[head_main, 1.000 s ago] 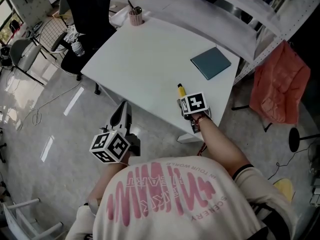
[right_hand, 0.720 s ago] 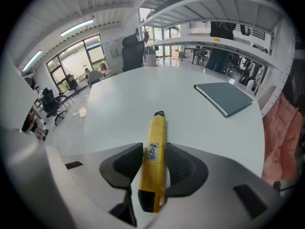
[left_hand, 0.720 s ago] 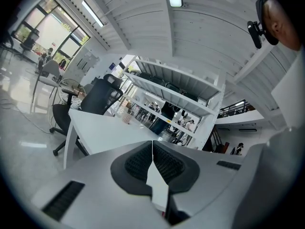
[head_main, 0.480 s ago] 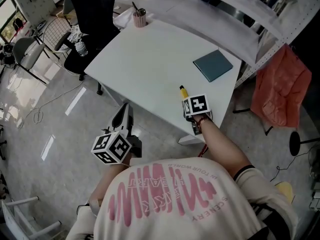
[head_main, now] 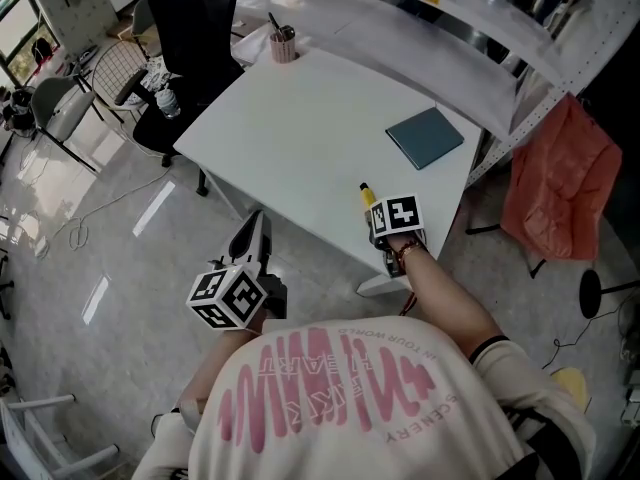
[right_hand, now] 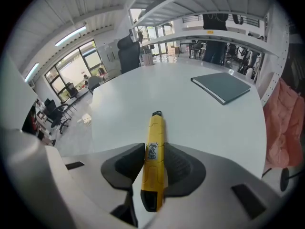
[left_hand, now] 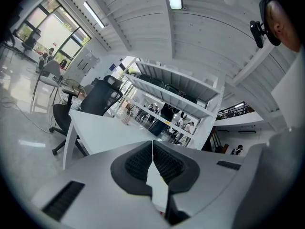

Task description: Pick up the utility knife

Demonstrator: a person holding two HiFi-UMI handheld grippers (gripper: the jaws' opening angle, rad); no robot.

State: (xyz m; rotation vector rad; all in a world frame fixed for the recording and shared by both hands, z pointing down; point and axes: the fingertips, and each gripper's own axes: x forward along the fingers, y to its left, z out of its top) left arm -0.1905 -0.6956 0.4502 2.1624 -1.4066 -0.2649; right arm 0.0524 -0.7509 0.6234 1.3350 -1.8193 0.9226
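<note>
The utility knife (right_hand: 156, 128) is yellow with a black tip and a small printed label. In the right gripper view it lies lengthwise between the two dark pads, tip pointing away over the white table (right_hand: 200, 123). My right gripper (right_hand: 154, 159) is shut on its handle, both pads pressing its sides. The head view shows the right gripper (head_main: 373, 206) tilted down near the table's front edge, with the knife (head_main: 367, 194) sticking out ahead. I cannot tell whether the knife touches the table. My left gripper (head_main: 254, 230) hangs off the table's front edge, over the floor, its pads (left_hand: 138, 163) together on nothing.
A teal notebook (head_main: 425, 137) lies at the table's far right; it also shows in the right gripper view (right_hand: 221, 86). A pink pen cup (head_main: 284, 46) stands at the far corner by a black office chair (head_main: 190, 28). An orange-red cloth (head_main: 555, 188) hangs off shelving at the right.
Both grippers and the knife keep their places against the table. Only the head camera has drifted a little.
</note>
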